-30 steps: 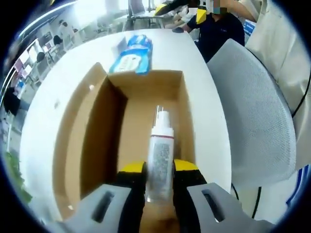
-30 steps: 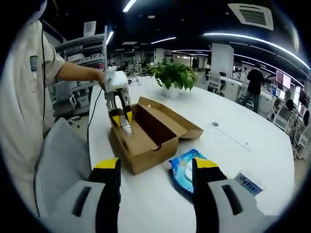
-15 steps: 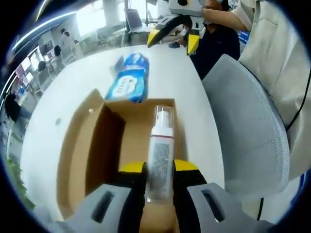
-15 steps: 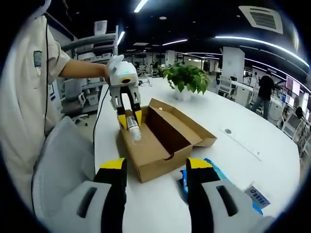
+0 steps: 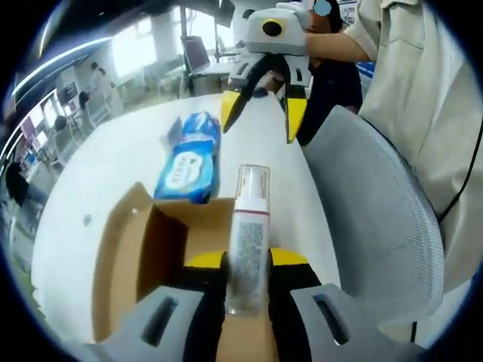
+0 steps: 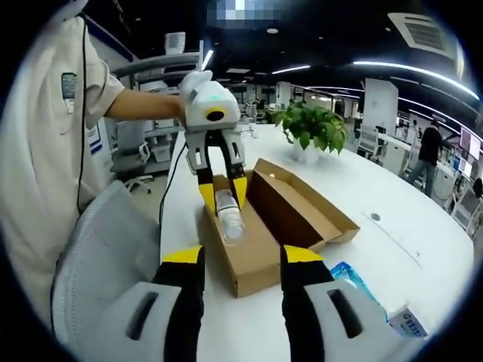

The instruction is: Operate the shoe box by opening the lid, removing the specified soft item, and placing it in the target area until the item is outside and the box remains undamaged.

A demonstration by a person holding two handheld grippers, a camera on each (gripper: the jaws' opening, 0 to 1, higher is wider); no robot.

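The left gripper (image 5: 247, 264) is clamped on a clear plastic pump bottle with a white label and a red band (image 5: 247, 234), holding it by the lower body, nozzle pointing to twelve o'clock in the left gripper view. In the right gripper view the same bottle (image 6: 229, 215) hangs above the open brown cardboard shoe box (image 6: 260, 245), clear of its walls, with the lid flap folded out toward three o'clock.

To finish the lift well, the bottle should probably travel straight along the box's long axis until its base clears the near wall, so the cardboard edge is not caught or bent.

The right gripper (image 6: 240, 260) hovers with its jaws spread wide and nothing between them, at the box's near end. A blue and white soft wipes pack (image 5: 189, 158) lies on the white table (image 5: 106, 166) just beyond the box, at eleven o'clock. A grey mesh chair back (image 5: 370, 226) crowds the three o'clock side; the open room lies over the table at nine to ten o'clock.
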